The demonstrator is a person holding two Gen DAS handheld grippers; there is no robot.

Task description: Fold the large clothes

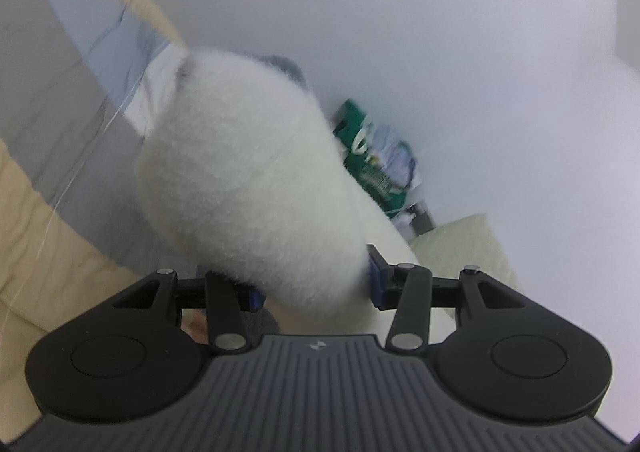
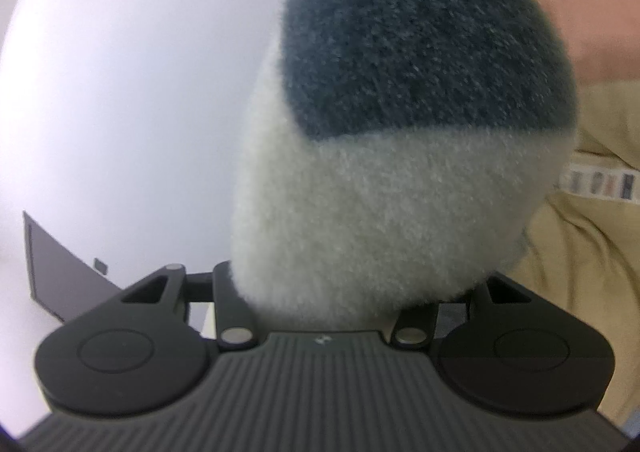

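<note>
A fluffy fleece garment, white with a dark blue-grey patch, fills both views. In the left wrist view its white part [image 1: 248, 179] bulges up from between the fingers of my left gripper [image 1: 316, 292], which is shut on it; the fingertips are buried in the pile. In the right wrist view the garment [image 2: 400, 171] rises white below and blue-grey above from my right gripper [image 2: 352, 300], which is shut on it too; its fingertips are hidden by the fleece. Both grippers hold the garment up off the bed.
A beige and grey quilt [image 1: 44, 187] lies at the left. A green package [image 1: 372, 155] sits by the white wall [image 1: 440, 31], beside a cream cushion [image 1: 468, 244]. Beige bedding [image 2: 592, 252] and the person's skin [image 2: 592, 19] show at right; a dark panel [image 2: 52, 264] at left.
</note>
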